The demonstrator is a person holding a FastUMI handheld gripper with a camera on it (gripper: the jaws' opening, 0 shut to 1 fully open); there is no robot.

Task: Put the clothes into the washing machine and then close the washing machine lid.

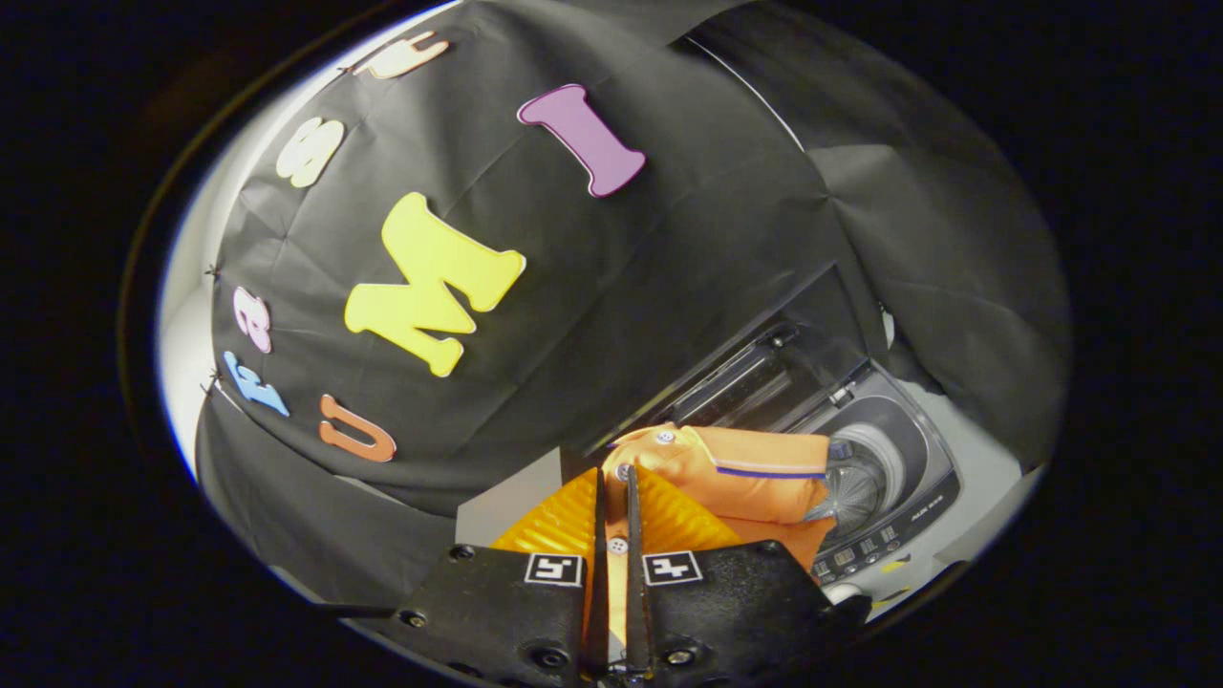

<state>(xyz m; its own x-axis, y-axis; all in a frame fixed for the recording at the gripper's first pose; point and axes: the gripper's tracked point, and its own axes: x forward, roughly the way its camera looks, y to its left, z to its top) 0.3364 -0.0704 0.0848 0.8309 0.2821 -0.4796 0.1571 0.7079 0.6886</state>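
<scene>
Orange cotton with a ribbed weave is what we see first: a polo shirt (pixel 736 468) bunched just ahead of our gripper (pixel 617 487), its button placket pinched in the narrow slit between the two fingers (pixel 600 506). The jaws stand almost fully closed, and both fingers press on the fabric, so we hold the shirt by its front. One white button (pixel 617 546) sits in the gap low down between the fingers, a second one (pixel 665 437) shows higher up on the collar, which folds away from us. A thin dark stripe (pixel 769 472) runs along the edge of a sleeve cuff that drapes toward the washing machine.

We look down on the top-loading washing machine (pixel 941 478) beyond the shirt, seen at a tilt. Its lid (pixel 740 382) is raised, a dark glassy panel leaning back toward the black cloth wall (pixel 669 239). The round drum opening (pixel 860 478) lies open under it, with the pale tub ring and the metal pulsator at the bottom visible. The shirt hangs over the near edge of that opening, partly covering it; we cannot tell whether any cloth touches the rim. A row of controls on the front panel (pixel 874 549) runs along the machine's near edge, just beside the shirt's lower fold.
</scene>
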